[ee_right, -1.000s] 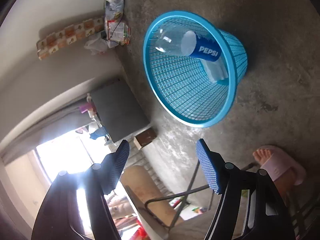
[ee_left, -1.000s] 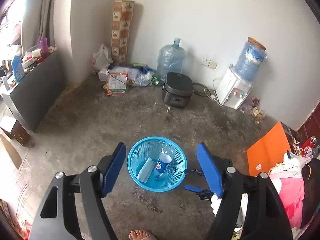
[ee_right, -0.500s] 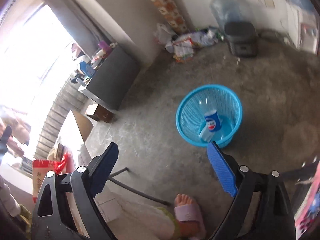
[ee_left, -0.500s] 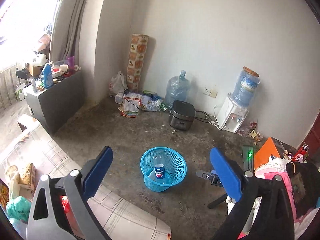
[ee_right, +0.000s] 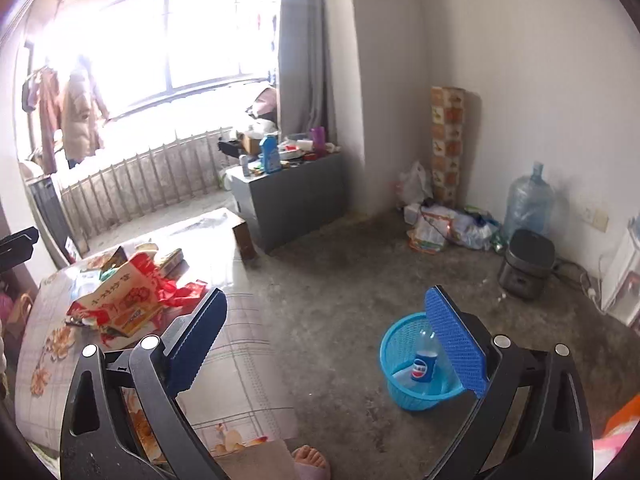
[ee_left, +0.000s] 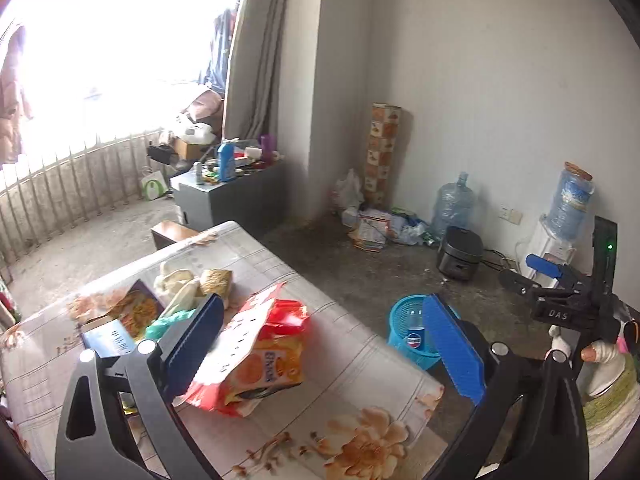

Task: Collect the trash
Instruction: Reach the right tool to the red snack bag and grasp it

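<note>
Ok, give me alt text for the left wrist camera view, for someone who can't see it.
The open left gripper hovers over a table with a floral cloth, its fingers either side of a torn red-and-orange biscuit bag. Beyond the table, on the concrete floor, a blue basket holds a Pepsi bottle.

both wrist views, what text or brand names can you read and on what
"DAS": on the other claw's black body, left wrist view.
Pepsi logo, lettering too small to read: bottle in the blue basket.
Snack bag on the table: orange lettering and white-panel characters unreadable.
Water jug label: blurred.
</note>
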A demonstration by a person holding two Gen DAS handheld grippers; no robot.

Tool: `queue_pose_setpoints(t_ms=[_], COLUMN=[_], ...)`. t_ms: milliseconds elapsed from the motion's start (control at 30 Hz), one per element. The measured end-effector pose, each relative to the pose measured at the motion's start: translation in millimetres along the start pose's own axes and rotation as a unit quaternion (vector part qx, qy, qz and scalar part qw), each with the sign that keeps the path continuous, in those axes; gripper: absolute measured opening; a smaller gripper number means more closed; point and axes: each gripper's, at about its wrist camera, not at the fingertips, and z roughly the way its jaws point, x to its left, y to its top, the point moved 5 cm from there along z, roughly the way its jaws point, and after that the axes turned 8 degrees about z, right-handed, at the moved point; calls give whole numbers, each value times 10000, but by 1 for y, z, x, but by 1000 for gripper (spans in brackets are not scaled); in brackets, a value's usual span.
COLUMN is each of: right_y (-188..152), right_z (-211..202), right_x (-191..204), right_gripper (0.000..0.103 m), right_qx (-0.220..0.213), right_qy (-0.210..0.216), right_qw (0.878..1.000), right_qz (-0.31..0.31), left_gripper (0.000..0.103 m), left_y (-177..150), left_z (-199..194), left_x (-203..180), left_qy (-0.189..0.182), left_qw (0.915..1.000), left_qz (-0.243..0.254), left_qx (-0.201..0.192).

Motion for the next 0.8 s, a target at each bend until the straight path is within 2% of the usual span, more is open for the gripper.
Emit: queue_pose_setpoints(t_ms=[100,200,367,467,533,600,733,800], right_y=[1,5,7,6,3,-1,-9,-12], right_z=[-2,3,15,25,32,43,58,69], right_x=[24,41,64,76,83,86,93,95], right_gripper=[95,95,95,88,83,77,69,64], right_qx=[-126,-22,402,701,956,1225,1670,1879], right_qy=[402,826,1457,1662,1801,1904,2037,2080], right_qw=[9990,9966,9877,9814,9752,9683,9558,9489], right_qz=[-175,-66,411,654,862,1058,1304,1452], left_gripper=[97,97,92,90,83,77,66,65], left_y=[-18,-31,-35,-35,-35,-38,-46,-52], left_z=[-18,-27,-31,-26,-17,-9,8,17], left_x=[15,23,29,27,26,22,5,-10], left_qy=[176,299,330,322,325,226,-222,-402], left_qw=[9995,9986,9984,9990,9993,9997,9994,9974], left_qz=[-249,-438,-468,-317,-184,-86,252,576], left_qx=[13,12,-23,-20,24,54,102,148])
